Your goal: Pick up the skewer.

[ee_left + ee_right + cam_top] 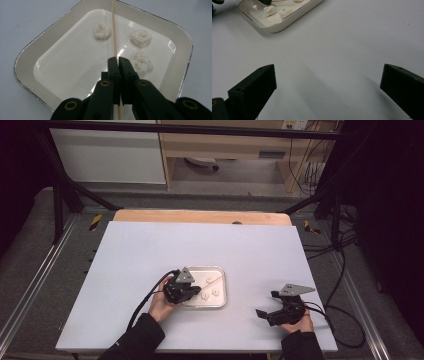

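A shallow cream tray (222, 296) (27, 60) (294, 18) with a metal rim lies near the middle of the white table. Three white fluffy lumps sit in it: one (101, 31), a second (141, 38) and a third (142, 62). A thin wooden skewer (114, 30) runs across the tray toward its far rim. My left gripper (192, 292) (118, 60) is over the tray's left part, shut on the skewer's near end. My right gripper (272, 306) (328, 82) stands wide open above bare table to the right of the tray, nothing between its fingers.
The white table (150, 255) has a wooden strip (200, 216) along its far edge. Black frame posts (57, 205) and cables (335, 270) flank the table. A wooden cabinet (225, 145) stands behind.
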`<act>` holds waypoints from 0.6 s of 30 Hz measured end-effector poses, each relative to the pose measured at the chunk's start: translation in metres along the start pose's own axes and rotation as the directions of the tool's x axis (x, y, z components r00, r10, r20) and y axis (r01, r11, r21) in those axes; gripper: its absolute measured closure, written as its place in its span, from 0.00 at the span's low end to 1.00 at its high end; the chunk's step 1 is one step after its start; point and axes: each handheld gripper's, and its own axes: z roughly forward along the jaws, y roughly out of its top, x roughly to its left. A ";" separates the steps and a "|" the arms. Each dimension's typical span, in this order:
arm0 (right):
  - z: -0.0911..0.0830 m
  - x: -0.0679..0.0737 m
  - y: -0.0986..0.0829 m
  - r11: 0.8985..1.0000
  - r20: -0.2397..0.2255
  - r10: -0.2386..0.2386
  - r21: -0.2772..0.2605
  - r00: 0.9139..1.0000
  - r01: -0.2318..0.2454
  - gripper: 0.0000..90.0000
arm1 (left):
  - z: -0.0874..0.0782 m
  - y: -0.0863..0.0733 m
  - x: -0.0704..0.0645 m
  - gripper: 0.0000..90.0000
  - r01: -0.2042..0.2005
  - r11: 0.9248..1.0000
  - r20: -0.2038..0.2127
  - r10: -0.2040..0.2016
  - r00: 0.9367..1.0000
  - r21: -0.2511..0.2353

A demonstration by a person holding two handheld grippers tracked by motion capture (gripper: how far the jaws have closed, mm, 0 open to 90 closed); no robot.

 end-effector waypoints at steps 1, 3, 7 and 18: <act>0.000 0.000 0.000 1.000 0.001 0.004 0.000 1.000 -0.004 0.01 | -0.001 0.000 -0.001 0.98 -0.001 1.000 0.001 0.001 1.000 -0.003; 0.001 0.001 0.000 1.000 0.000 0.004 0.004 1.000 -0.004 0.01 | -0.003 0.001 -0.002 0.98 0.001 1.000 0.005 -0.001 1.000 -0.006; 0.001 0.000 0.000 1.000 -0.001 0.001 0.009 1.000 -0.001 0.01 | -0.003 0.001 -0.003 0.98 -0.001 1.000 0.011 0.001 1.000 -0.003; 0.001 0.001 0.001 1.000 0.001 -0.010 0.006 1.000 0.010 0.01 | -0.014 0.002 -0.006 0.98 0.024 0.999 0.020 -0.023 1.000 -0.027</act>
